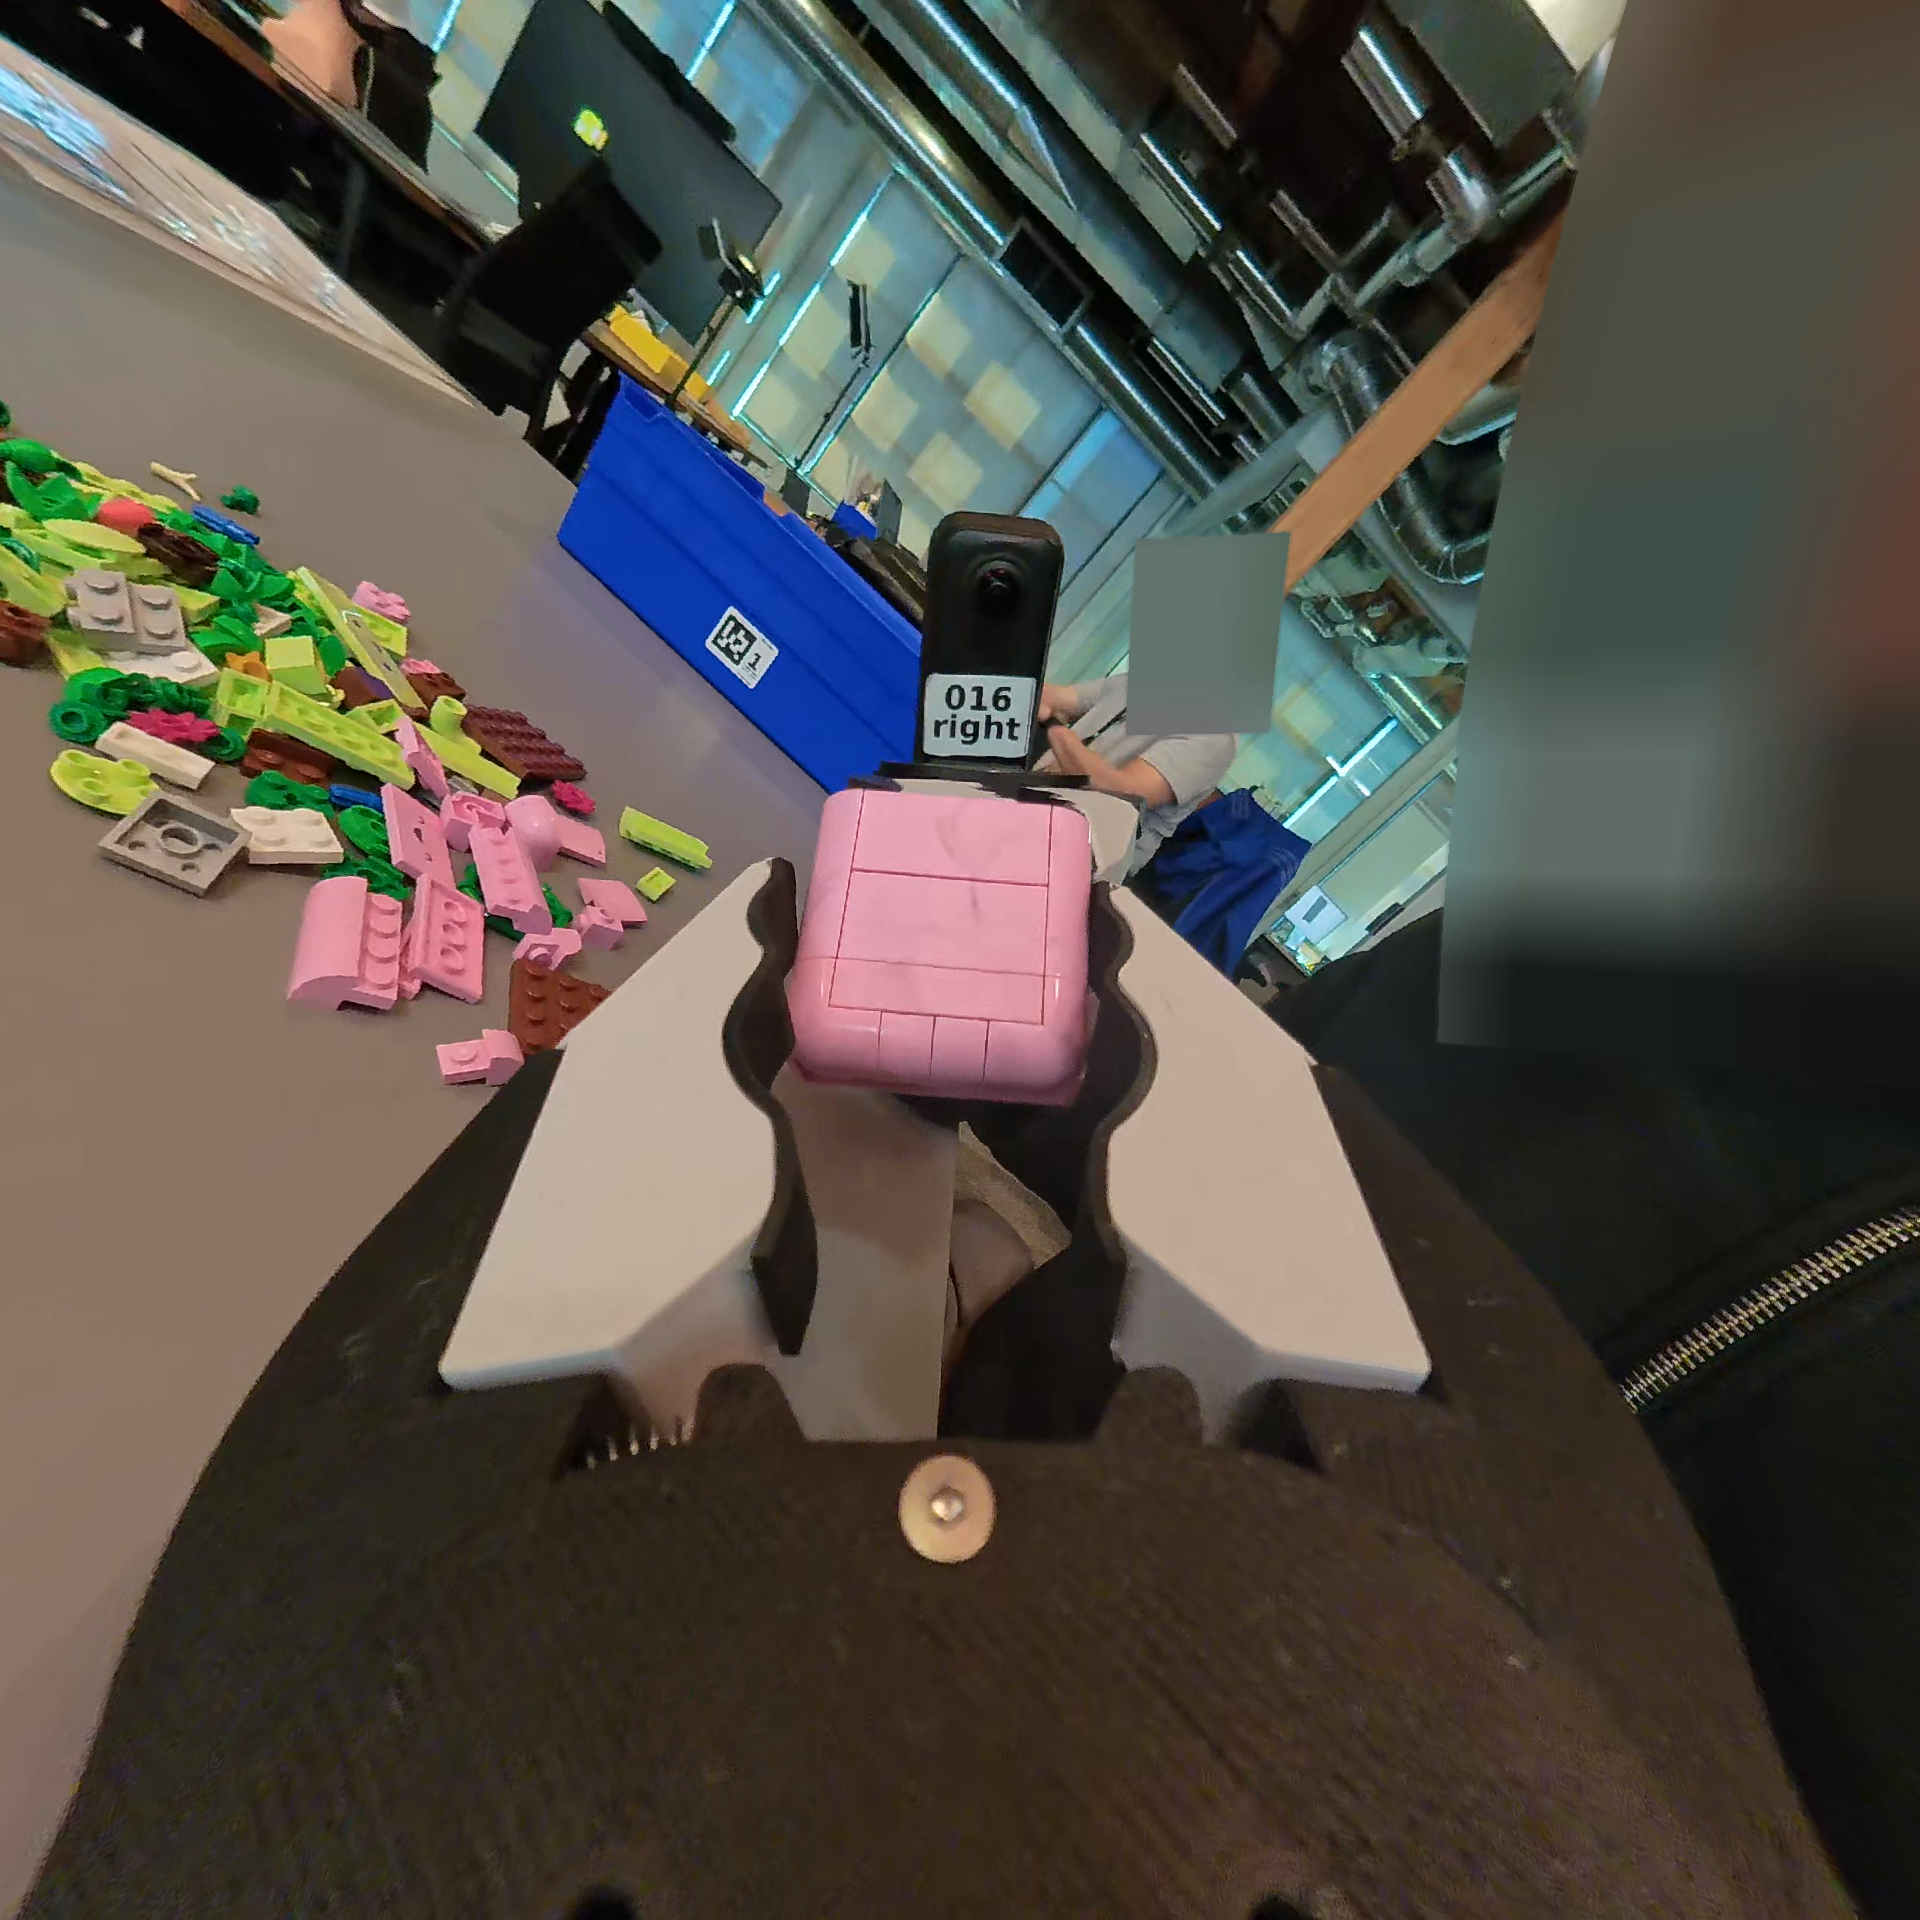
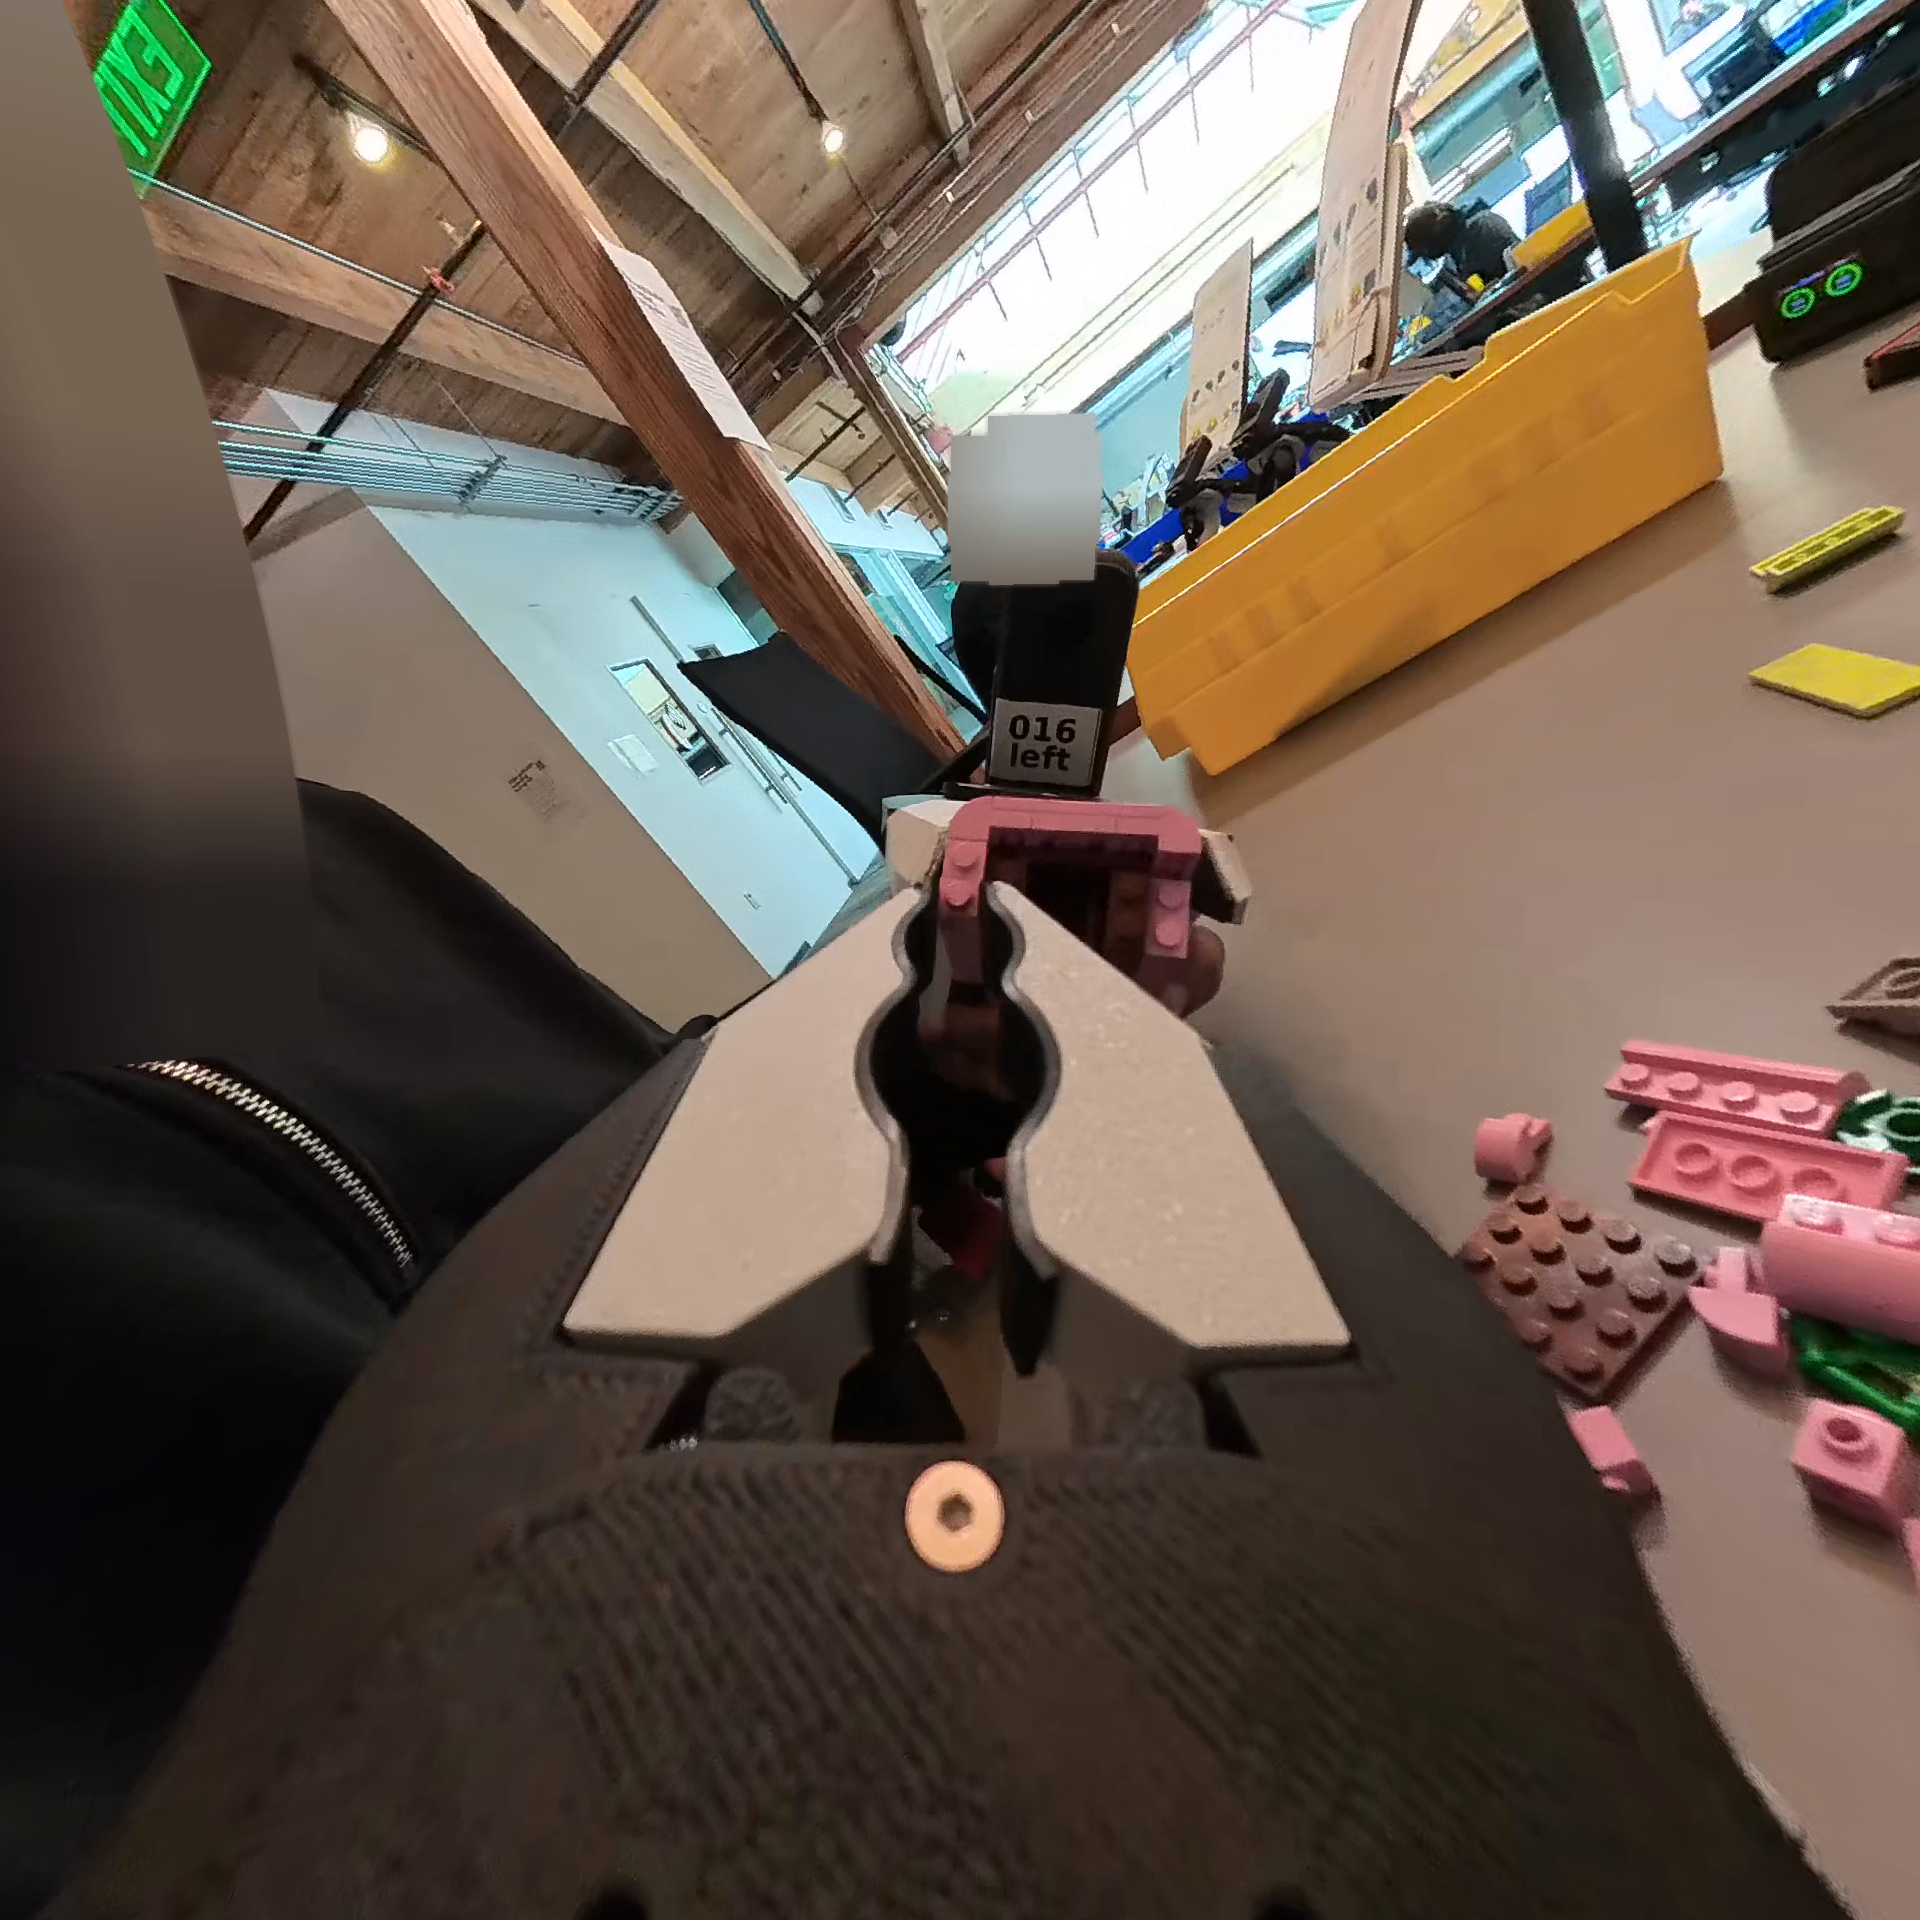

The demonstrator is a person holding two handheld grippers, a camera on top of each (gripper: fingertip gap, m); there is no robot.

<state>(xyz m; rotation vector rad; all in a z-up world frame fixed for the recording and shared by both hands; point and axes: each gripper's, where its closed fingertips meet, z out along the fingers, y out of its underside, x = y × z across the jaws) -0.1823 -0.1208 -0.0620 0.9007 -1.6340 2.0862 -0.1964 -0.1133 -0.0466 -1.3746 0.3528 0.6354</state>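
Note:
My left gripper (image 1: 940,894) is shut on a pink brick-built box (image 1: 935,956) and holds it above the grey table (image 1: 208,1195), smooth tiled side toward its camera. In the right wrist view the box (image 2: 1081,826) shows its open, dark brown inside. My right gripper (image 2: 971,899) faces the left one and is shut on the box's left pink wall. The left gripper's white fingers (image 2: 1226,878) flank the box there. The right gripper's black camera (image 1: 992,623) rises behind the box in the left wrist view.
A pile of green, lime, pink, grey and brown bricks (image 1: 260,707) lies on the table to the left. A blue bin (image 1: 727,603) stands behind it. A yellow bin (image 2: 1434,520), loose pink pieces (image 2: 1745,1164) and a brown plate (image 2: 1579,1288) lie right. A dark zipped jacket (image 1: 1766,1299) is close. Less than 4 cm separates the two grippers' tips. My left gripper's tips are some 8 cm from the brown plate (image 2: 1579,1288). It is also in sight in the left wrist view (image 1: 587,1000).

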